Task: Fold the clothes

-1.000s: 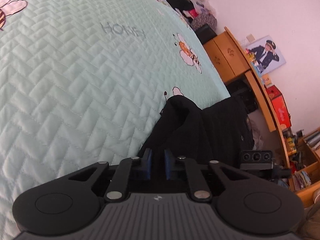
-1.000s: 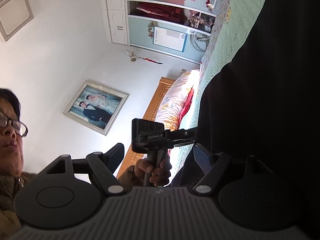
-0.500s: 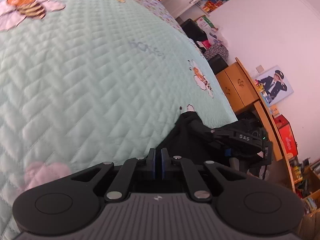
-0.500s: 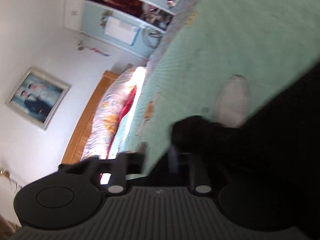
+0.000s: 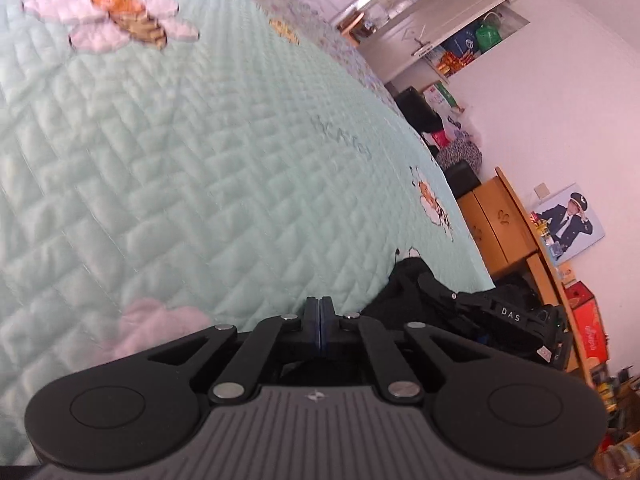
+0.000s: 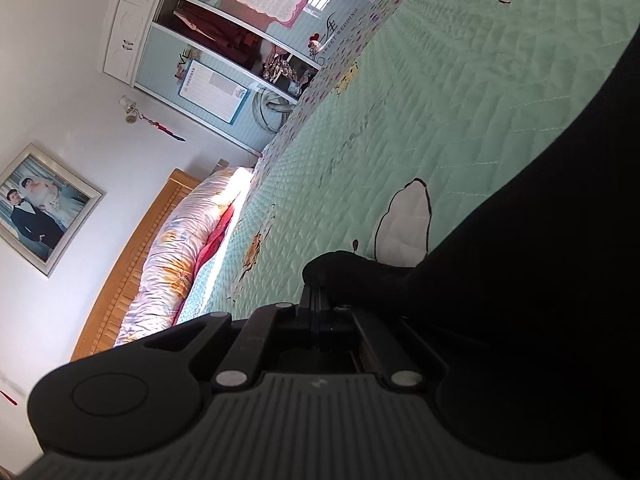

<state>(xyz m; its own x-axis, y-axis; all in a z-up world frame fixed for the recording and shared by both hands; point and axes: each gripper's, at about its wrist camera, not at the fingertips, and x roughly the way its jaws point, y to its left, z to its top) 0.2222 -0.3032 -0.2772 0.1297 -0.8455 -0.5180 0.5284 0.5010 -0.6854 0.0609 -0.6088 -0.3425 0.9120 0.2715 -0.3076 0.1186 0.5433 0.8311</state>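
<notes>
A black garment (image 5: pixel 400 292) lies at the near edge of a mint-green quilted bedspread (image 5: pixel 200 160) printed with bees. My left gripper (image 5: pixel 319 312) is shut, its pads pressed together, and the cloth runs in under them from the right. In the left wrist view my right gripper (image 5: pixel 426 280) reaches into the same cloth just to the right. The right wrist view shows my right gripper (image 6: pixel 316 294) shut on a bunched fold of the black garment (image 6: pixel 520 280), which fills the right side and hides the right finger.
A wooden cabinet (image 5: pixel 496 220) and a red box (image 5: pixel 588 320) stand beyond the bed's edge. A rolled floral duvet (image 6: pixel 180 248) lies against the wooden headboard (image 6: pixel 132 264). A wardrobe (image 6: pixel 224 40) stands at the far end. The bedspread (image 6: pixel 460 100) stretches ahead.
My right gripper's jaws stood wide open beside the garment; they are now shut on a fold of it. The left jaws closed their small gap. Both views swung toward the bed.
</notes>
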